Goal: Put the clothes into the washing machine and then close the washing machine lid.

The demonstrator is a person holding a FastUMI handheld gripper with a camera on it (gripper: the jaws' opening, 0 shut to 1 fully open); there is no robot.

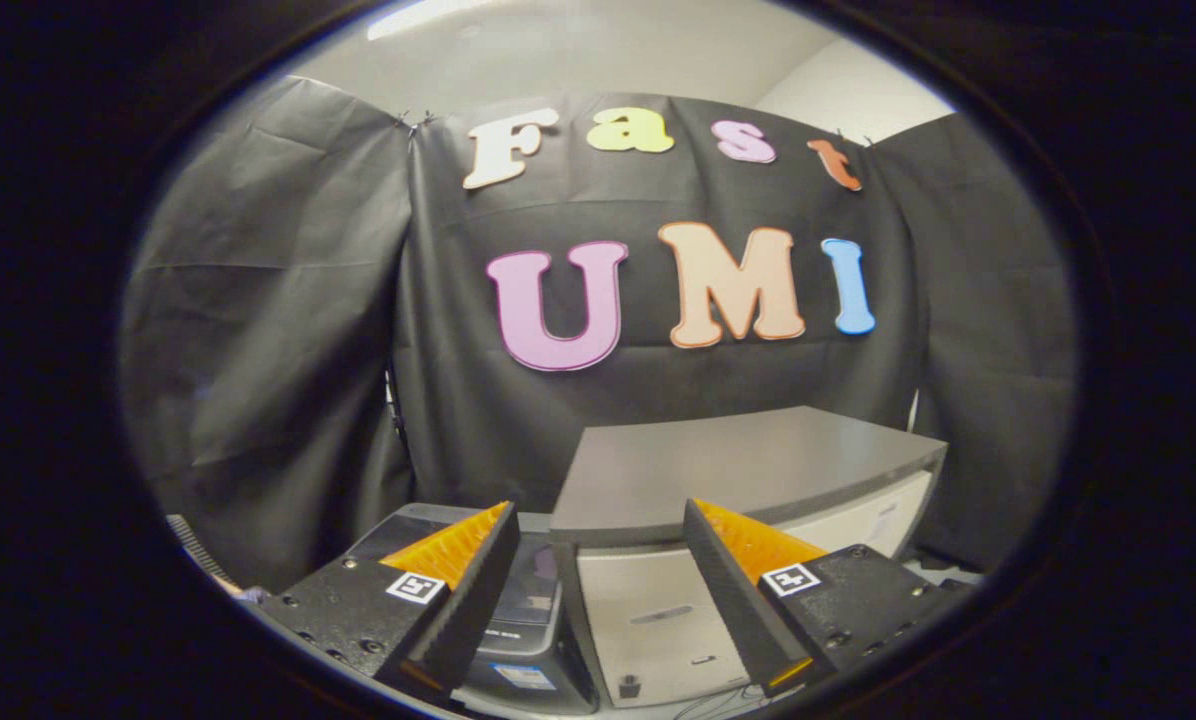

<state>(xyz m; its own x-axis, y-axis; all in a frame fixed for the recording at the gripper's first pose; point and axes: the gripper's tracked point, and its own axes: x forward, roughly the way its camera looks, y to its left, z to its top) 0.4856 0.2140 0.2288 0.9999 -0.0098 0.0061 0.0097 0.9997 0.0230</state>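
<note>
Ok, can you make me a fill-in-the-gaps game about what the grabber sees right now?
1. The gripper has its two fingers ____, with nothing held between them.
2. The grey lid on top of the washing machine is ____.
3. The fingers have ____ coloured wedges behind their black pads.
4. Behind the washing machine hangs a ____ cloth wall.

Missing words: open; closed; orange; black

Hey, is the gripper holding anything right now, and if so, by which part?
Nothing is held. The gripper is open, its fingers spread apart with only the washing machine beyond the gap.
</note>
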